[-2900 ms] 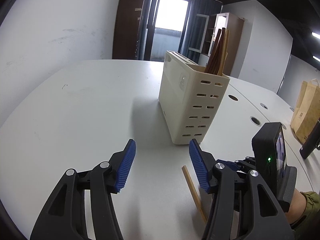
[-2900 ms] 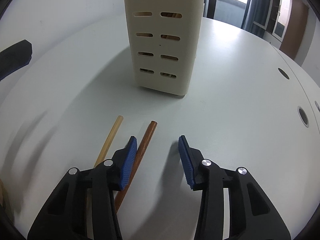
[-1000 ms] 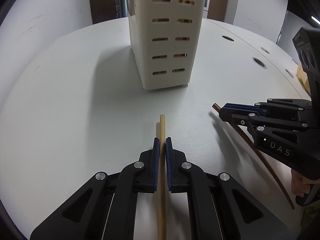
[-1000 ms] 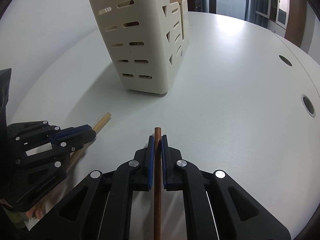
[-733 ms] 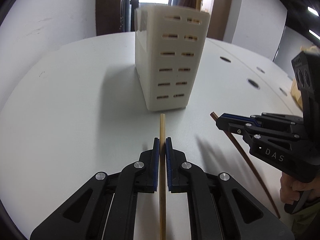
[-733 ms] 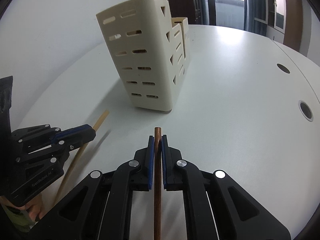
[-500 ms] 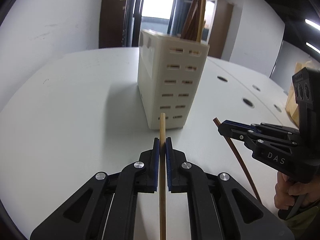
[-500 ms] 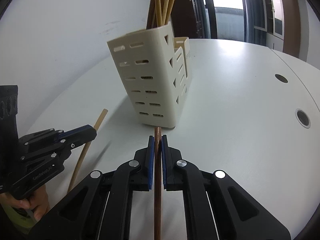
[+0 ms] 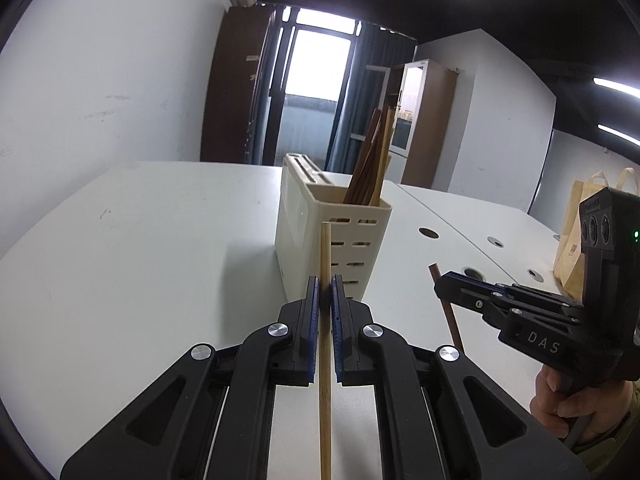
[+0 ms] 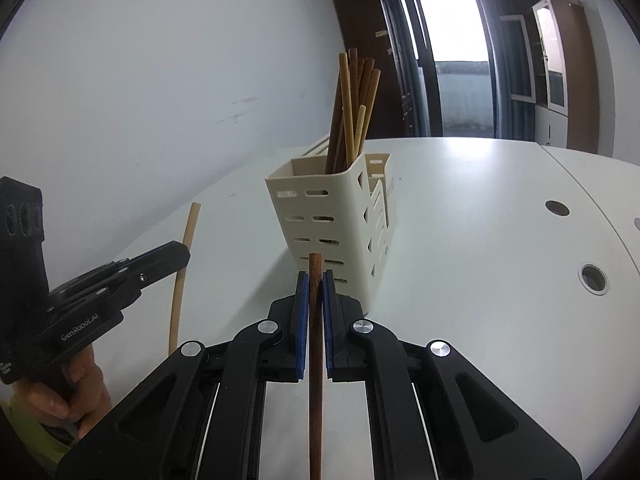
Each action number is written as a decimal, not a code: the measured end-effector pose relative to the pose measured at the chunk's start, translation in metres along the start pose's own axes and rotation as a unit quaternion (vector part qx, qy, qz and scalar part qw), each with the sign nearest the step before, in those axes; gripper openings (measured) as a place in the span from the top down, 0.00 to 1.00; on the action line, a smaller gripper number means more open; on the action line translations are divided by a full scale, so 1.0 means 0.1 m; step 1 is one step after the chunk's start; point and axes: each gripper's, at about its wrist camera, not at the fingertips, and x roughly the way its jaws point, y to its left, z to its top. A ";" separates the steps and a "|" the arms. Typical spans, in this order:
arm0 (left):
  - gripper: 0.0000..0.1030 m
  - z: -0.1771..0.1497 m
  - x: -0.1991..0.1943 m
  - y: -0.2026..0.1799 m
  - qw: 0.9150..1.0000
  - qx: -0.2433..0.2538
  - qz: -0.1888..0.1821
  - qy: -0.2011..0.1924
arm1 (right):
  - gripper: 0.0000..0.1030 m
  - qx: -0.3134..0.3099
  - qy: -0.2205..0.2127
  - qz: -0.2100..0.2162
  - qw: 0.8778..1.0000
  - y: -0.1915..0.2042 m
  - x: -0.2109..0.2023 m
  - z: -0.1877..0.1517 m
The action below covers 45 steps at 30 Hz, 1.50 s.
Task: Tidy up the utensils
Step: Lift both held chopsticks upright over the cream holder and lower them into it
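Tools [image 9: 325, 292] [image 10: 316, 288] level, each clamping chopsticks.

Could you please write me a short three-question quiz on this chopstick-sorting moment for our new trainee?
1. True or false: the left gripper is shut on the dark chopstick.
2. Which compartment of the cream utensil holder holds chopsticks? A) the one nearest the grippers B) the farthest one
3. Fill in: the right gripper is shut on the ____ chopstick.

Key:
1. False; it clamps the light chopstick.
2. A
3. dark
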 end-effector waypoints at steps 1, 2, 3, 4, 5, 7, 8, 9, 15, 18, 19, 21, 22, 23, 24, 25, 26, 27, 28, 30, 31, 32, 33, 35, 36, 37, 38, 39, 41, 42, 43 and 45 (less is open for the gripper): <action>0.95 0.02 -0.05 0.04 1.000 0.004 0.000 -0.004 | 0.93 -0.001 -0.004 -0.001 1.000 0.02 -0.05 0.03; 0.95 0.04 -0.08 0.04 1.000 0.007 0.000 -0.009 | 0.93 -0.002 -0.011 -0.001 1.000 0.02 -0.08 0.06; 0.95 0.06 -0.10 0.02 1.000 0.010 0.000 -0.013 | 0.93 -0.003 -0.015 -0.002 1.000 0.03 -0.09 0.08; 0.95 0.09 -0.11 0.00 1.000 0.012 -0.001 -0.018 | 0.93 -0.003 -0.019 -0.002 1.000 0.03 -0.11 0.10; 0.95 0.10 -0.14 0.01 1.000 0.013 -0.001 -0.023 | 0.93 -0.003 -0.025 -0.002 1.000 0.03 -0.13 0.12; 0.95 0.15 -0.17 0.00 0.999 0.017 0.000 -0.034 | 0.93 -0.004 -0.033 -0.002 0.999 0.04 -0.14 0.14; 0.95 0.17 -0.19 -0.02 0.999 0.019 -0.001 -0.038 | 0.93 -0.004 -0.037 -0.002 0.999 0.04 -0.14 0.15; 0.95 0.19 -0.19 -0.04 0.999 0.021 -0.001 -0.043 | 0.93 -0.005 -0.040 -0.001 0.999 0.04 -0.16 0.16; 0.95 0.37 -0.28 -0.14 0.996 0.045 -0.005 -0.082 | 0.93 -0.017 -0.066 -0.001 0.998 0.07 -0.25 0.31; 0.95 0.50 -0.33 -0.22 0.992 0.065 -0.010 -0.110 | 0.93 -0.027 -0.082 -0.002 0.996 0.11 -0.27 0.41; 0.95 0.53 -0.35 -0.24 0.991 0.068 -0.008 -0.118 | 0.93 -0.030 -0.087 -0.003 0.996 0.13 -0.28 0.44; 0.95 0.63 -0.35 -0.26 0.990 0.069 -0.011 -0.126 | 0.93 -0.038 -0.098 -0.005 0.994 0.15 -0.29 0.54; 0.95 0.68 -0.35 -0.26 0.989 0.068 -0.012 -0.131 | 0.93 -0.039 -0.103 -0.004 0.994 0.15 -0.30 0.57; 0.95 0.72 -0.34 -0.27 0.988 0.068 -0.012 -0.136 | 0.93 -0.042 -0.107 -0.003 0.993 0.16 -0.31 0.61; 0.95 0.75 -0.34 -0.28 0.987 0.070 -0.013 -0.141 | 0.93 -0.047 -0.113 -0.002 0.993 0.16 -0.31 0.66; 0.95 0.78 -0.32 -0.31 0.986 0.074 -0.014 -0.147 | 0.93 -0.047 -0.119 -0.002 0.992 0.16 -0.32 0.69; 0.95 0.81 -0.31 -0.33 0.984 0.081 -0.011 -0.156 | 0.93 -0.047 -0.125 0.000 0.991 0.15 -0.32 0.73; 0.95 0.84 -0.31 -0.34 0.983 0.084 -0.008 -0.165 | 0.93 -0.046 -0.133 0.004 0.990 0.14 -0.33 0.78; 0.95 0.86 -0.30 -0.34 0.982 0.084 -0.009 -0.171 | 0.93 -0.044 -0.143 0.006 0.989 0.13 -0.34 0.81; 0.95 0.91 -0.25 -0.34 0.980 0.082 -0.010 -0.179 | 0.93 -0.043 -0.157 0.009 0.987 0.11 -0.35 0.88; 0.95 0.94 -0.23 -0.35 0.980 0.084 -0.011 -0.181 | 0.93 -0.040 -0.165 0.010 0.985 0.08 -0.35 0.91; 0.95 0.96 -0.21 -0.35 0.979 0.083 -0.011 -0.187 | 0.93 -0.038 -0.172 0.014 0.984 0.06 -0.35 0.94; 0.95 0.98 -0.21 -0.34 0.978 0.079 -0.014 -0.194 | 0.93 -0.036 -0.179 0.017 0.983 0.03 -0.34 0.98; 0.95 1.03 -0.20 -0.34 0.975 0.076 -0.017 -0.210 | 0.93 -0.026 -0.195 0.024 0.980 -0.02 -0.33 1.05; 0.95 1.06 -0.20 -0.33 0.972 0.074 -0.016 -0.220 | 0.93 -0.023 -0.204 0.030 0.978 -0.04 -0.32 1.09; 0.95 1.09 -0.19 -0.32 0.970 0.071 -0.017 -0.231 | 0.93 -0.022 -0.213 0.032 0.976 -0.04 -0.32 1.12; 0.95 1.11 -0.20 -0.31 0.969 0.067 -0.017 -0.239 | 0.93 -0.023 -0.223 0.033 0.974 -0.04 -0.32 1.15; 0.95 1.14 -0.20 -0.30 0.966 0.062 -0.016 -0.249 | 0.93 -0.025 -0.232 0.036 0.972 -0.03 -0.32 1.18; 0.95 1.18 -0.21 -0.30 0.962 0.056 -0.020 -0.265 | 0.93 -0.025 -0.247 0.038 0.968 -0.02 -0.30 1.23; 0.95 1.19 -0.22 -0.30 0.960 0.052 -0.020 -0.274 | 0.93 -0.024 -0.255 0.041 0.966 -0.02 -0.31 1.24; 0.95 1.20 -0.22 -0.29 0.957 0.049 -0.021 -0.284 | 0.93 -0.023 -0.263 0.043 0.964 -0.03 -0.30 1.26; 0.95 1.21 -0.23 -0.32 0.952 0.046 -0.022 -0.301 | 0.93 -0.021 -0.282 0.050 0.958 -0.05 -0.30 1.28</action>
